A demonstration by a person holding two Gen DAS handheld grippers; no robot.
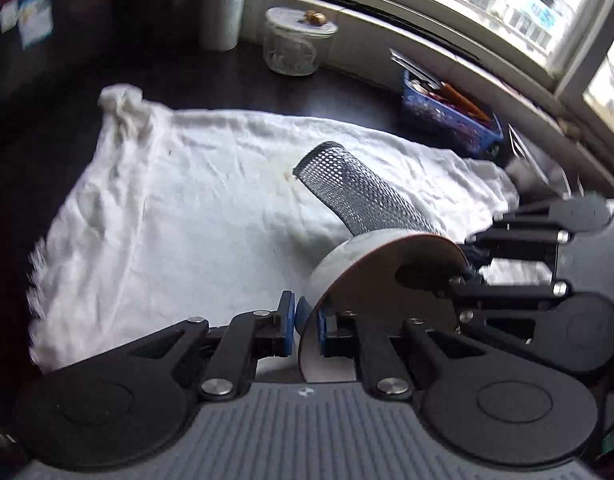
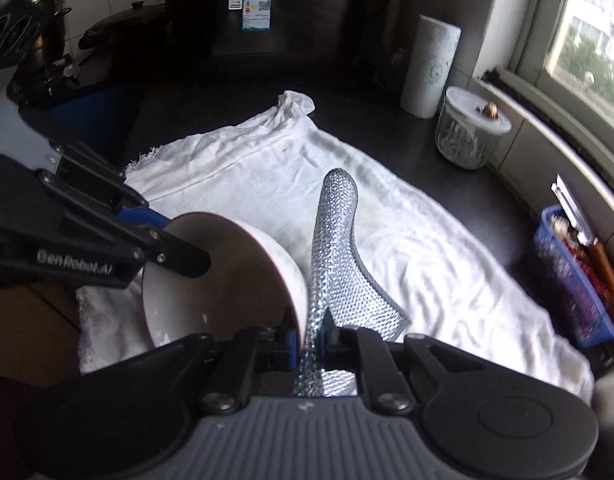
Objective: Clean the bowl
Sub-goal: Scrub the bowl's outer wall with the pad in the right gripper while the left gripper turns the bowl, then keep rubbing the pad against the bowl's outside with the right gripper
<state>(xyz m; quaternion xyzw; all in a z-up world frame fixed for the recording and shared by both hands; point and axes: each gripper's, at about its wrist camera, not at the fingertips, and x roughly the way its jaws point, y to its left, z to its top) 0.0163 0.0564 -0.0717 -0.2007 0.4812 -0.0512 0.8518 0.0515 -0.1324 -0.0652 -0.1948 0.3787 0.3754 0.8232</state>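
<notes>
A white bowl [image 1: 347, 264] with a dark red rim and brownish inside is tilted on its side above a white cloth [image 1: 179, 200]. My left gripper [image 1: 305, 320] is shut on the bowl's rim. In the right wrist view the bowl [image 2: 211, 276] sits at lower left with the left gripper's fingers [image 2: 179, 256] clamped on its rim. My right gripper [image 2: 309, 338] is shut on a silver mesh scrubbing cloth [image 2: 339, 256], which stands up beside the bowl's outer wall. The mesh cloth also shows in the left wrist view [image 1: 359, 188], behind the bowl.
The white cloth [image 2: 387, 232] covers a dark counter. A lidded glass jar [image 2: 469, 134], a paper towel roll [image 2: 429, 66] and a blue basket [image 2: 579, 276] stand along the window side. A dark appliance [image 2: 267, 12] and pots [image 2: 47, 8] are at the back.
</notes>
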